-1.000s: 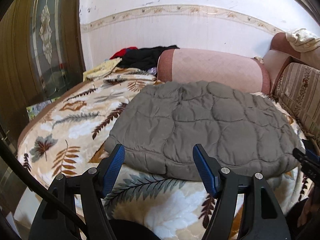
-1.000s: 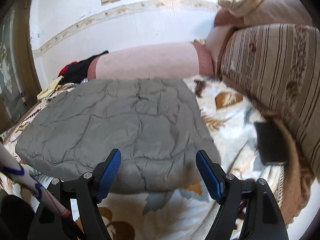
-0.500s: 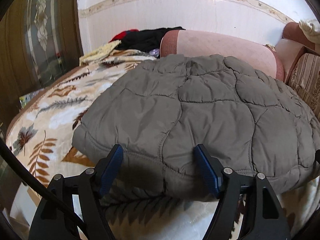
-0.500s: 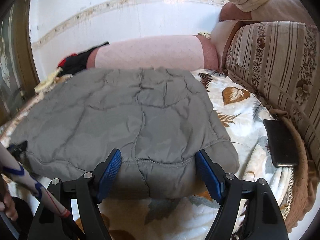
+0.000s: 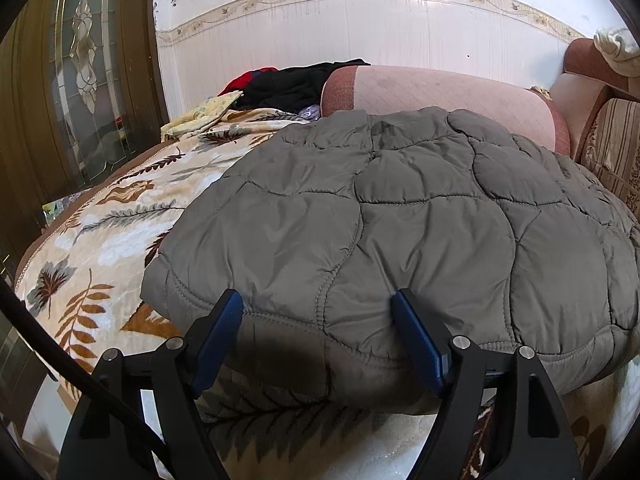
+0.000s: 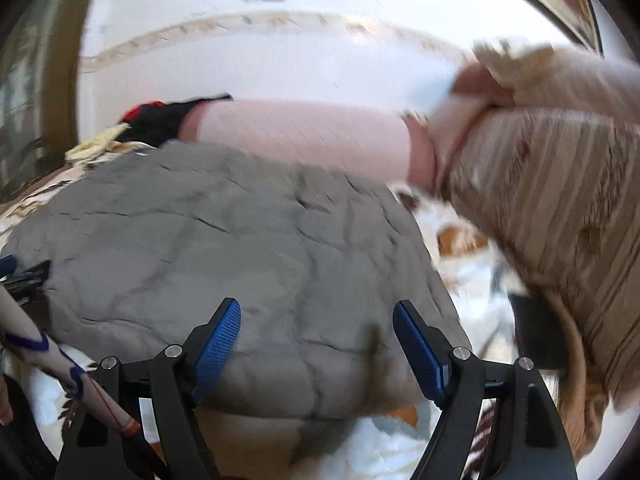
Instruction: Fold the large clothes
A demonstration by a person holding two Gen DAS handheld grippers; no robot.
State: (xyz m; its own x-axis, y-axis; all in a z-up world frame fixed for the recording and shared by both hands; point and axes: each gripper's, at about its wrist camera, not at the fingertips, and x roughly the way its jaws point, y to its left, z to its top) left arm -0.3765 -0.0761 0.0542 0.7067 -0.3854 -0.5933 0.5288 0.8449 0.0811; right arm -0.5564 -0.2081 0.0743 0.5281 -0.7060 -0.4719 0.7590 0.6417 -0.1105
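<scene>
Grey quilted puffer jacket [image 5: 400,220] lies flat on the leaf-print bed blanket [image 5: 100,248], long axis running side to side in front of the pink bolster [image 5: 440,96], its near hem straight ahead of both tools. Left gripper [image 5: 318,310] jaws released, spread either side of the hem and nearest it; right gripper [image 6: 316,316] jaws likewise released over the jacket's near right corner, view blurred. Puffy, slick, stitched in rounded cells, thick edge, likely bulky to pinch.
</scene>
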